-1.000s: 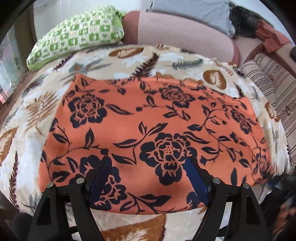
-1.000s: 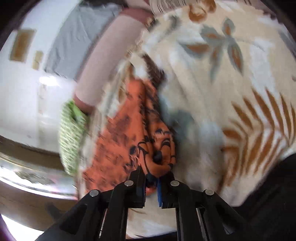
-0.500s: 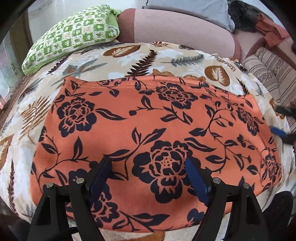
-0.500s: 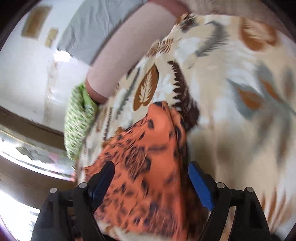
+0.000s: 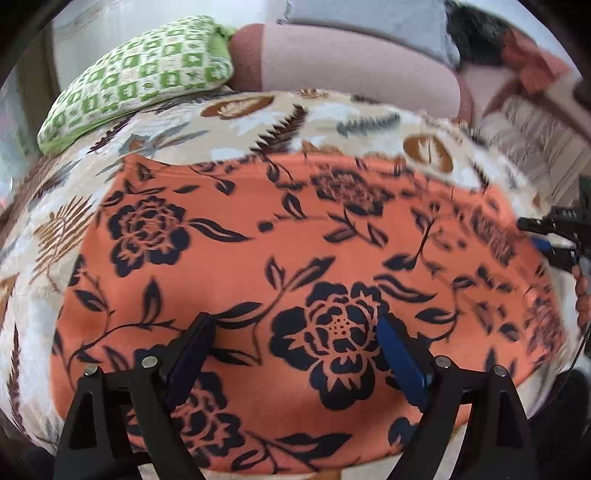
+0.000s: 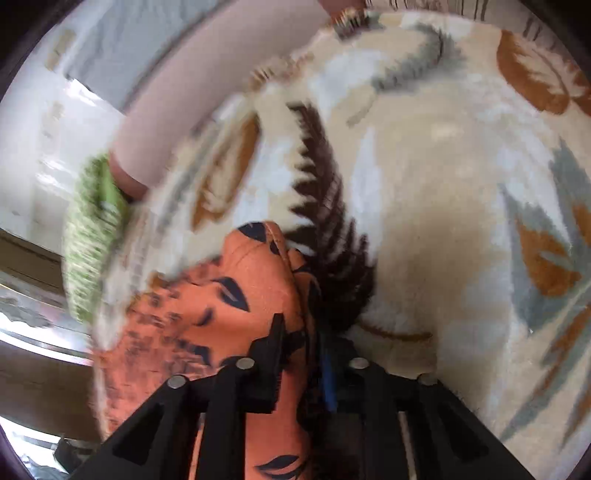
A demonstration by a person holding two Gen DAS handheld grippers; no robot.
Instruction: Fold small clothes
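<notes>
An orange garment with black flowers (image 5: 295,258) lies spread flat on a leaf-patterned blanket (image 5: 258,122). My left gripper (image 5: 295,332) is open, hovering just over the garment's near half and holding nothing. My right gripper (image 6: 301,332) is shut on the garment's right edge (image 6: 229,295), with cloth pinched between the fingers. The right gripper also shows at the right edge of the left wrist view (image 5: 554,236).
A green checked pillow (image 5: 140,77) lies at the back left. A pink bolster (image 5: 351,70) runs along the back, with a grey cushion (image 5: 369,14) behind it. Striped fabric (image 5: 535,136) lies at the right. The blanket (image 6: 443,184) extends past the garment.
My right gripper opened half a second ago and has now closed on the garment's right edge. The left gripper stayed open, with the garment shifting slightly in its view.
</notes>
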